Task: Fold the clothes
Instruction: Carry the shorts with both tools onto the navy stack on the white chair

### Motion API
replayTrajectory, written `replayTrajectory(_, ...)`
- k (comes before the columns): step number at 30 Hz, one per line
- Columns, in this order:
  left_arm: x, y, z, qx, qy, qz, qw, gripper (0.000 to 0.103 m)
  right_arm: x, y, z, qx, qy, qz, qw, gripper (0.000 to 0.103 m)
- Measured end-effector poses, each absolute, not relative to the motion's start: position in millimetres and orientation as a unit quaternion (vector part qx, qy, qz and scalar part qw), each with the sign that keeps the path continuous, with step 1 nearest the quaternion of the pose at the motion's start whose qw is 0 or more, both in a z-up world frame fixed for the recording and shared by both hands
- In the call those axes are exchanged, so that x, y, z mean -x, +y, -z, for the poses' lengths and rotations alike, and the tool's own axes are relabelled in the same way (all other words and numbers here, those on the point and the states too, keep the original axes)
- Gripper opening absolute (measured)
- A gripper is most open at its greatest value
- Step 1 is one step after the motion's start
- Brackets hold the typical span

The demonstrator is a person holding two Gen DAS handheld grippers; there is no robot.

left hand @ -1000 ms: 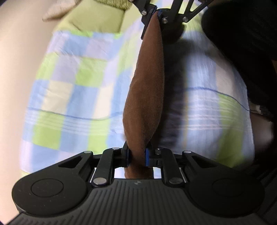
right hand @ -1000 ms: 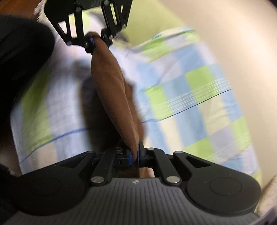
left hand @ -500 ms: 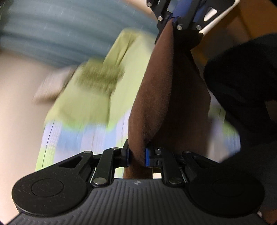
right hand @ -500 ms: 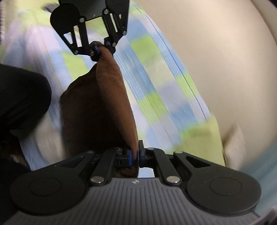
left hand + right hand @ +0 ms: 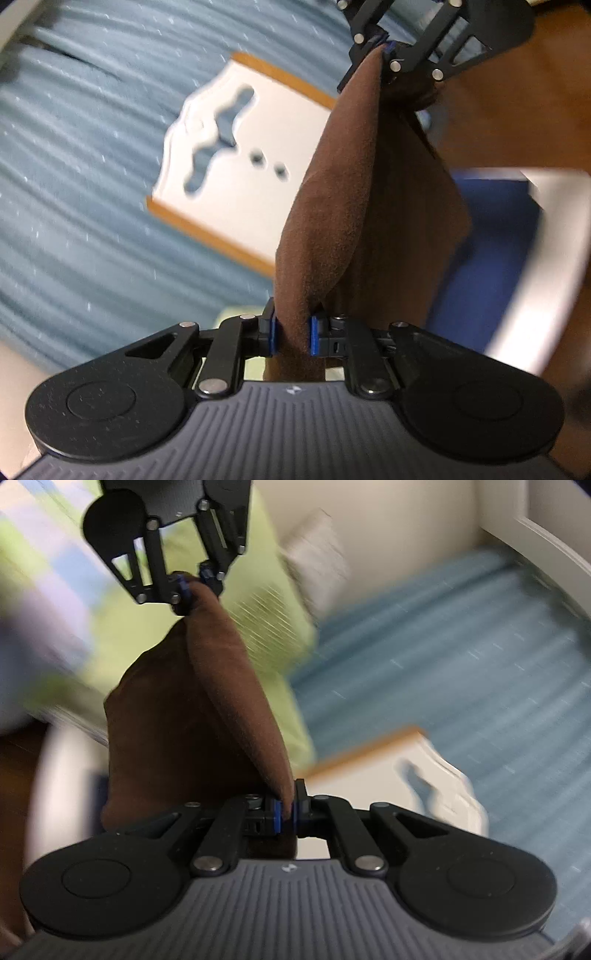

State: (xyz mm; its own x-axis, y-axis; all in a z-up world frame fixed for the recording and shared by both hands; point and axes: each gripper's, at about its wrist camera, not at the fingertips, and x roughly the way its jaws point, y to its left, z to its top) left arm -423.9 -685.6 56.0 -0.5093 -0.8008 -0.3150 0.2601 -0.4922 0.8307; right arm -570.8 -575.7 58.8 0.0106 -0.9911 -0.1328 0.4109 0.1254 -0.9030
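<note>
The left tool (image 5: 291,334) is clamped on one end of a brown garment (image 5: 343,206), its blue pads (image 5: 272,336) pressed into the cloth from both sides. The right tool (image 5: 285,812) is clamped on the other end of the same garment (image 5: 192,716), with only a thin edge of fabric caught between its pads. Each camera sees the opposite tool at the top of its view: the right tool (image 5: 384,50) in the left wrist view, the left tool (image 5: 192,587) in the right wrist view, both pinching the far end of the cloth.

The garment is held off any support, stretched between the two tools along its upper edge, and the rest of it hangs below that edge in a loose fold.

Behind the garment hangs a ribbed blue-grey curtain (image 5: 85,177). In front of the curtain stands a white panel with cut-out shapes and a wooden edge (image 5: 240,147). In the right wrist view a lime-green pillow (image 5: 266,605) lies behind the garment, beside a blue and green checked bedsheet (image 5: 44,572). Much of the background is blurred.
</note>
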Motion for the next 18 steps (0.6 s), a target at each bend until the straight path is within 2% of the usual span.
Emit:
replayTrajectory(2,439.6,-701.5,-32.2,-0.361,-0.373,0.790,0.326,0.018,583.8,-588.5,-52.5,0.346,0.414,0.587,0.604,0.003)
replayTrajectory(7,456.2,-726.8,85.2,-0.443,-0.329,0.798,0.242,0.020,594.7,-597.0,5.0,0.306,0.440,0.588,0.605,0.003)
replayTrajectory(10,449.1,-720.4,125.3,-0.439,-0.342,0.793,0.249,0.020,598.2,-597.1,43.0,0.274,0.466,0.576,0.613,0.003)
replayTrajectory(14,433.7,-723.0,122.8,-0.419,-0.353,0.799,0.248,0.033,602.9,-597.3,93.8,0.229,0.500,0.558,0.621,0.006)
replayTrajectory(15,431.2,-723.1,123.1,-0.419,-0.364,0.795,0.246,0.035,604.0,-597.3,106.4,0.218,0.508,0.553,0.623,0.012)
replayTrajectory(18,424.2,-723.9,123.8,-0.423,-0.386,0.786,0.233,0.035,604.7,-594.8,118.0,0.198,0.510,0.556,0.625,0.014)
